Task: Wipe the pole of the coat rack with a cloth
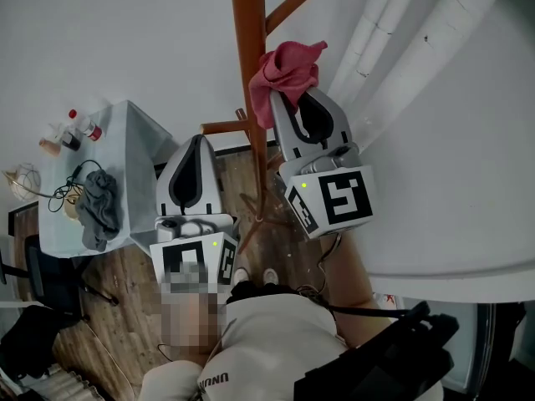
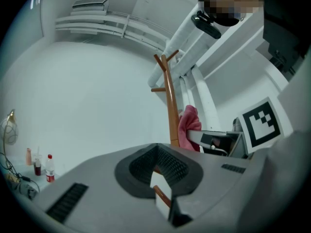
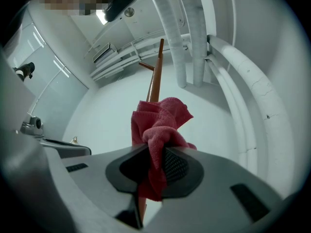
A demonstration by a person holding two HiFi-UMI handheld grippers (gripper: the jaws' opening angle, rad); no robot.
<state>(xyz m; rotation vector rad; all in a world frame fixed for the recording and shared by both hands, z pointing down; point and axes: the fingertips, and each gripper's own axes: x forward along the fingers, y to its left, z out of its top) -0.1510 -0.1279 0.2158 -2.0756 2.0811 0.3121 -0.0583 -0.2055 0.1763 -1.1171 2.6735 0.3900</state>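
The brown pole (image 1: 248, 57) of the coat rack rises through the middle of the head view. A pink cloth (image 1: 288, 69) is bunched against its right side, and my right gripper (image 1: 288, 100) is shut on that cloth. In the right gripper view the cloth (image 3: 160, 125) fills the jaws of the right gripper (image 3: 154, 161) and hides the pole (image 3: 155, 81) below it. My left gripper (image 1: 198, 140) hangs lower, left of the pole, apart from it, shut and empty. In the left gripper view, the pole (image 2: 170, 106) and cloth (image 2: 187, 125) stand beyond the left gripper (image 2: 156, 152).
Pegs (image 1: 288, 7) (image 1: 224, 127) stick out of the pole on both sides. A pale table (image 1: 125, 149) at the left carries a grey cloth (image 1: 99, 207), small bottles (image 1: 84, 128) and cables. White pipes (image 1: 435, 40) run along the wall at the right. The rack's feet (image 1: 259, 207) stand on wooden floor.
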